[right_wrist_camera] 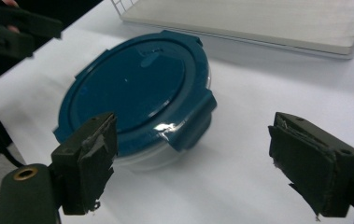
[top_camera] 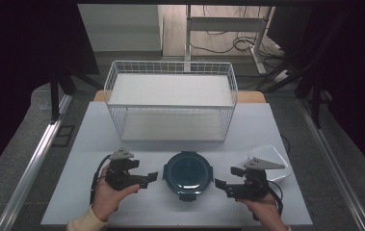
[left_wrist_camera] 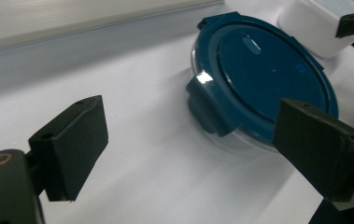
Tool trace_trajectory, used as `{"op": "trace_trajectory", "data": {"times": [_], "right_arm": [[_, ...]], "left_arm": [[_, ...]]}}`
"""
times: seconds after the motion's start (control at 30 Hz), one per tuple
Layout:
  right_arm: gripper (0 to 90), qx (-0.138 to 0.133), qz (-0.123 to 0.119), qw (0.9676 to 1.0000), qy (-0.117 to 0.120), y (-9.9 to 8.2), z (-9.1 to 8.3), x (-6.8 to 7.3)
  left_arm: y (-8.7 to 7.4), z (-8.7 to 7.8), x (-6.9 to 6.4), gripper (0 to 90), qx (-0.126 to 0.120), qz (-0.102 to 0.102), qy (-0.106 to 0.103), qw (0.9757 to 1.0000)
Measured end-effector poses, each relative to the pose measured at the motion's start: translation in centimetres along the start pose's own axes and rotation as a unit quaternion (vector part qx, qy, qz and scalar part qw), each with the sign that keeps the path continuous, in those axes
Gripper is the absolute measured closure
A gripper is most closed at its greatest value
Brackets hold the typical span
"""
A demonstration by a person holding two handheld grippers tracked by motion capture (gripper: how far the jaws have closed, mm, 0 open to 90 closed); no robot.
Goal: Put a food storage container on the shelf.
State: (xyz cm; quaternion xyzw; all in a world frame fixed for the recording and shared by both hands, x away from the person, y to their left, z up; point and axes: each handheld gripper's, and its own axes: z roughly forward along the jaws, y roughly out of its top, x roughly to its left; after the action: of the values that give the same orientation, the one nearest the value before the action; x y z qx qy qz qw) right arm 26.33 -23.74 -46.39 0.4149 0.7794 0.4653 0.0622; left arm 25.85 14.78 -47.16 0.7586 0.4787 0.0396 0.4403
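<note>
With the round container (top_camera: 188, 173) sitting mid-table in front of the wire basket (top_camera: 170, 98), its blue lid (right_wrist_camera: 132, 88) clipped down, bring your left gripper (top_camera: 147, 178) and right gripper (top_camera: 221, 184), both released and empty, squarely onto opposite side clips.

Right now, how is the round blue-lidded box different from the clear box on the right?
The round box has a dark blue lid with clip flaps; the clear box looks see-through and pale all over. The round box is round, while the clear box is squarish with rounded corners. The round box sits between both grippers; the clear box sits behind the right gripper. Both rest on the white table.
</note>
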Motion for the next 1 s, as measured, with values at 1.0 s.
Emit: {"op": "trace_trajectory", "data": {"times": [1.0], "right_arm": [[8.4, 0.097, 0.158, 0.98, 0.073, 0.8, 7.6, -0.8]], "left_arm": [[0.8, 6.7, 1.1, 16.5, 0.078, -0.117, -0.144, 0.9796]]}}
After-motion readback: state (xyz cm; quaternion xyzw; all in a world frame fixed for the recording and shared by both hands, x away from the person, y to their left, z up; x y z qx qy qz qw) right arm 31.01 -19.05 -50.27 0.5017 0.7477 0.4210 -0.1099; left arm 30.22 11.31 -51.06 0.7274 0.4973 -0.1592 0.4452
